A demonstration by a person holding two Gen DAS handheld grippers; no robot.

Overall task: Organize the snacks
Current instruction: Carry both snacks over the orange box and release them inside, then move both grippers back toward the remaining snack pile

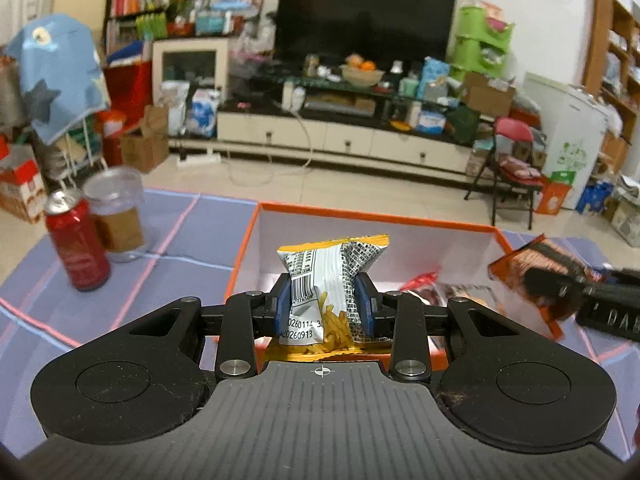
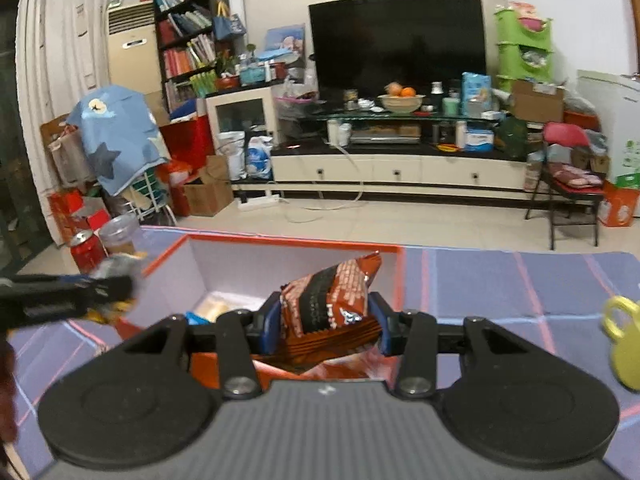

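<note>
1. Across the purple checked tablecloth (image 1: 192, 236), a red can (image 1: 78, 244) and a clear plastic cup (image 1: 118, 216) are seen standing just beside each other, left of the orange box (image 1: 244, 248); a yellow object (image 2: 624, 344) is cut off at the right edge of the right wrist view and cannot be identified.
2. Behind the table, a dark television (image 1: 366, 16), a fruit bowl (image 1: 362, 74) on a low cabinet, a bookshelf (image 2: 188, 36) and a red folding chair (image 2: 572, 184) are visible, well apart from the work area.
3. Between the grippers and the box nothing is seen standing in the way; the box is open-topped, white inside, with a few packets lying on its floor (image 1: 420, 288).
4. A yellow and silver snack packet (image 1: 332, 276) is shown upright above the box, with a barcode, printed dates and a picture of fries; its middle is pinched into a waist.
5. A brown-orange snack packet (image 2: 332, 304) is shown tilted above the near edge of the box, with dark bands across its wrapper.
6. The left gripper (image 1: 325, 304) is closed narrowly on the yellow and silver snack packet, both blue pads pressed into its sides.
7. The right gripper (image 2: 324, 320) is clamped on the brown-orange snack packet, its jaws held further apart by the thicker pack.
</note>
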